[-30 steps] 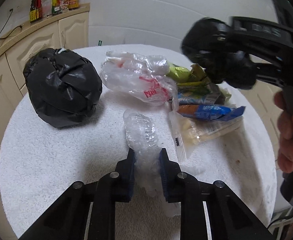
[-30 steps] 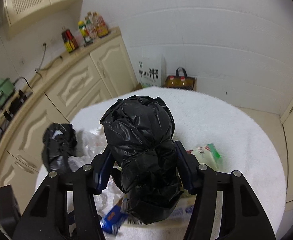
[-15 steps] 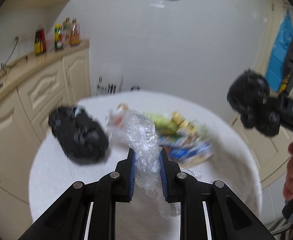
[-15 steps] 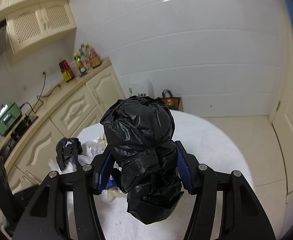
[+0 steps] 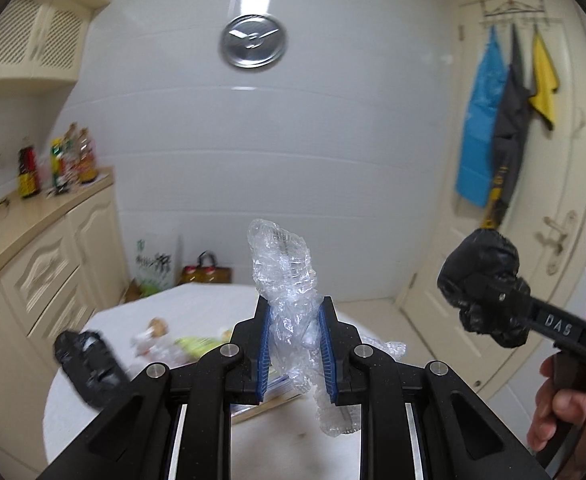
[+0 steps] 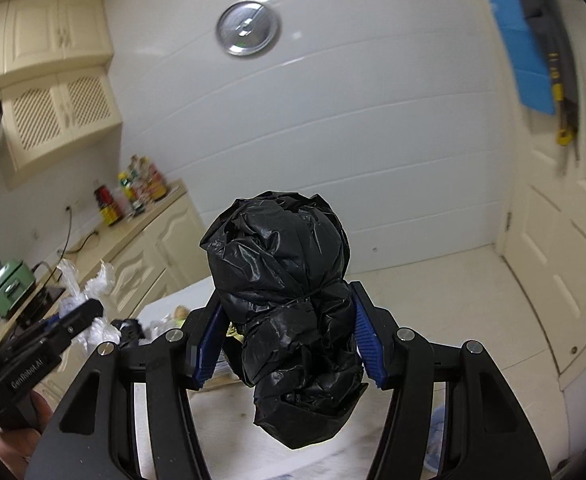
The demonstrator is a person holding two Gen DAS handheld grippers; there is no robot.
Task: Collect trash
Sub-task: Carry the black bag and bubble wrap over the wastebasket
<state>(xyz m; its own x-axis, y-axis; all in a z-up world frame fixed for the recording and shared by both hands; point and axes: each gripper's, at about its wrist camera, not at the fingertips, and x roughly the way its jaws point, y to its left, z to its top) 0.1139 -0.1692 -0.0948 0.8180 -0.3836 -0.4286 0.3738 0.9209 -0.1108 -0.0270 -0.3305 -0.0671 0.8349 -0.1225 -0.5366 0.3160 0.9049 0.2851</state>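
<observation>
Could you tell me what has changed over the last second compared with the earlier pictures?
Both grippers rose away from the table. The left gripper lifted the crumpled clear plastic off the cloth; the right gripper carried its black bag bundle higher. Nothing was let go or newly taken. The other black bag and the wrappers stayed on the table.

white panelled wall [image 5: 333, 152] with round silver clock [image 5: 253, 42], cream cabinets [image 6: 57, 120], cream door [image 5: 533, 160].

Both the left gripper [image 5: 295, 346] and right gripper [image 6: 288, 338] are matte black with ribbed blue pads [image 5: 263, 350], silver screws, white lettering; bare-skinned hand [image 5: 555, 408]
</observation>
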